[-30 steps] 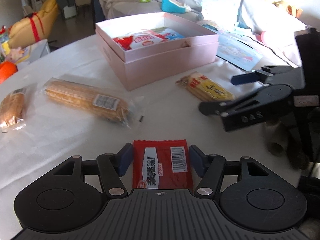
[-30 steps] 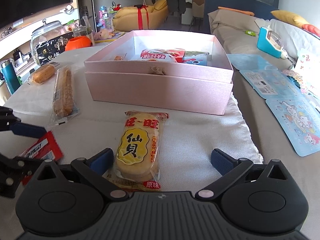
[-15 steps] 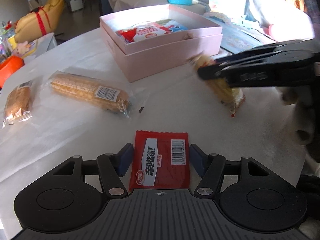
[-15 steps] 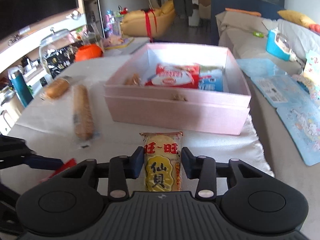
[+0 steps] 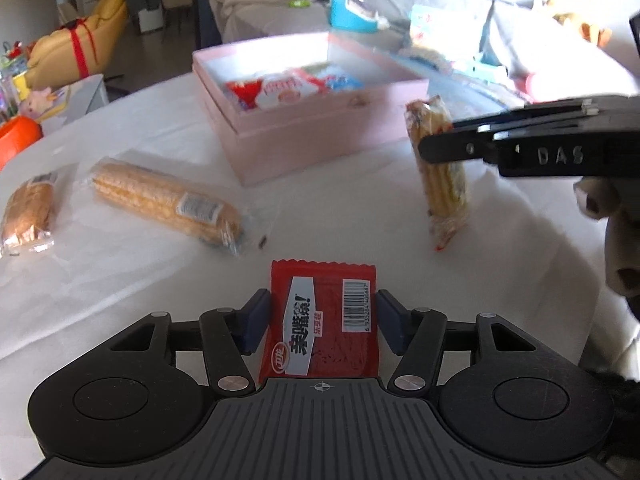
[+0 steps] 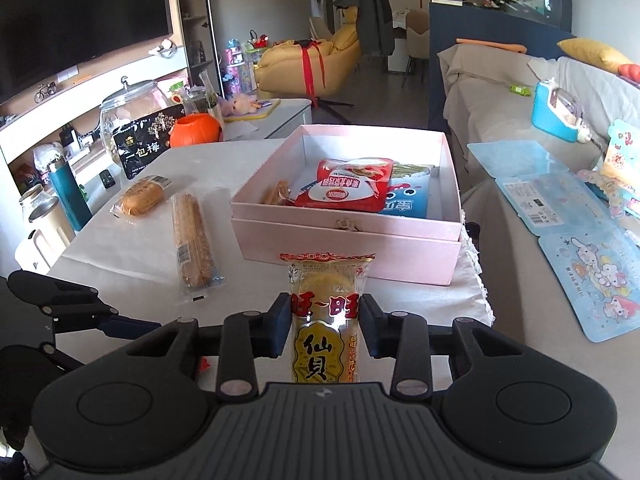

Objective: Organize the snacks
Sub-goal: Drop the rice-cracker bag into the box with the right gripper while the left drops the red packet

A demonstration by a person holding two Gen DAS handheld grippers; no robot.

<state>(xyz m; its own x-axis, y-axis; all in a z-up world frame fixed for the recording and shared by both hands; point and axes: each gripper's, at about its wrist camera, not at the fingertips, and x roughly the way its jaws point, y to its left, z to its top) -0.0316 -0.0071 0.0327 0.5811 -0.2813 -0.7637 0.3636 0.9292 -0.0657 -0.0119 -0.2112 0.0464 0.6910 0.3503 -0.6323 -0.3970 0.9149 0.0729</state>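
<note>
Yellow rice-cracker packet [image 6: 325, 322], lately flat on the table, is now clamped and raised by the right gripper [image 6: 325, 326]; the pink box [image 6: 348, 236] is likely next. The red snack packet [image 5: 322, 320] is held between the left gripper [image 5: 323, 320] pads.

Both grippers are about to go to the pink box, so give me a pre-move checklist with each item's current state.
1. Right gripper shut on the yellow rice cracker pack: ok, fingers press both sides.
2. Cracker pack lifted off the table: ok, the left wrist view shows it hanging in the air.
3. Left gripper shut on the red snack packet: ok, fingers touch both edges.
4. Red packet lifted: cannot tell.
5. Pink box open, with free floor: ok, bare space at the back.
6. Corn pack and bread pack out of the path: ok, both lie left of the box.
</note>
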